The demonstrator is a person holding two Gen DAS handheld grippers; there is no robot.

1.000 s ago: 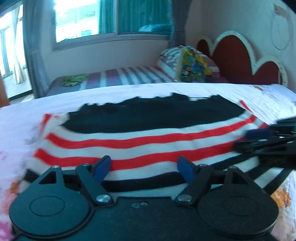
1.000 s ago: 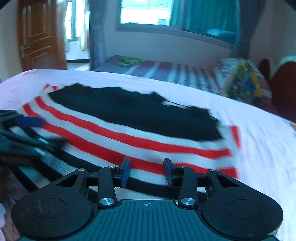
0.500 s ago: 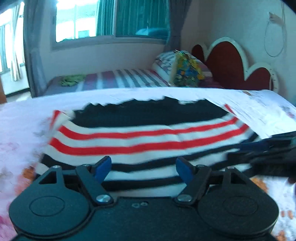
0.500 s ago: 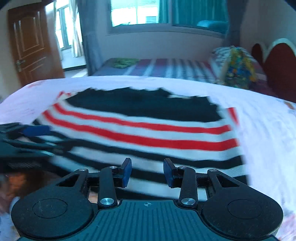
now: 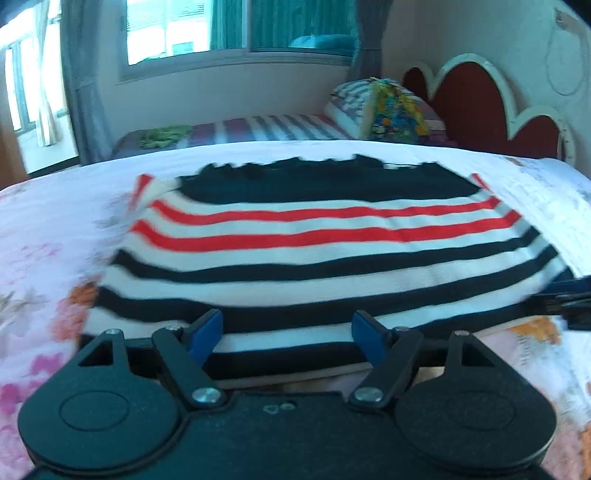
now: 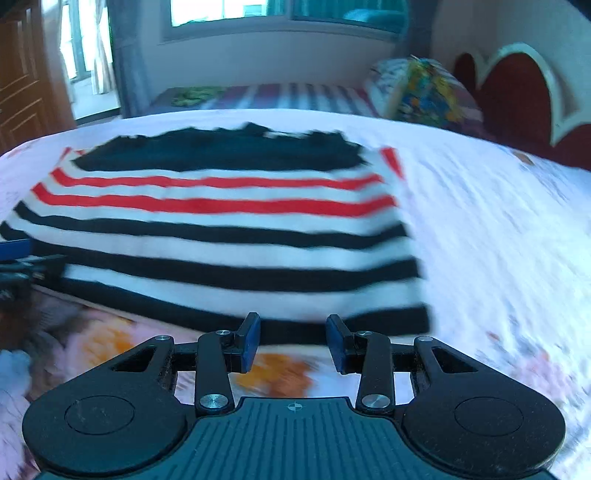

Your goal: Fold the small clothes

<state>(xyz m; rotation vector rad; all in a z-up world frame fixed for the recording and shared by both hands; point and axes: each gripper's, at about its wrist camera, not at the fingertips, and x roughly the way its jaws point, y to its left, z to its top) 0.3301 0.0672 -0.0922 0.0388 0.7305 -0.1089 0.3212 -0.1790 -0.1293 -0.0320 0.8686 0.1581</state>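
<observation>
A small striped sweater (image 5: pixel 325 236), black at the far end with red, white and black stripes, lies flat on the floral bedspread (image 5: pixel 40 236); it also shows in the right wrist view (image 6: pixel 229 229). My left gripper (image 5: pixel 286 338) is open and empty over the sweater's near hem. My right gripper (image 6: pixel 293 341) is open and empty just short of the hem, near its right corner. The right gripper's tip (image 5: pixel 570 299) shows at the left view's right edge; the left gripper's tip (image 6: pixel 22 258) shows at the right view's left edge.
A second bed with a striped cover (image 5: pixel 266 125), a green cloth (image 5: pixel 164 134) and a colourful pillow (image 5: pixel 397 110) stands behind. A red scalloped headboard (image 5: pixel 476 103) is at the right, a window (image 5: pixel 229 29) on the far wall, a wooden door (image 6: pixel 26 81) at the left.
Both grippers have drawn back toward me along the sweater. More of its black-and-white lower stripes and near hem now show, and the right gripper has cleared the hem.
</observation>
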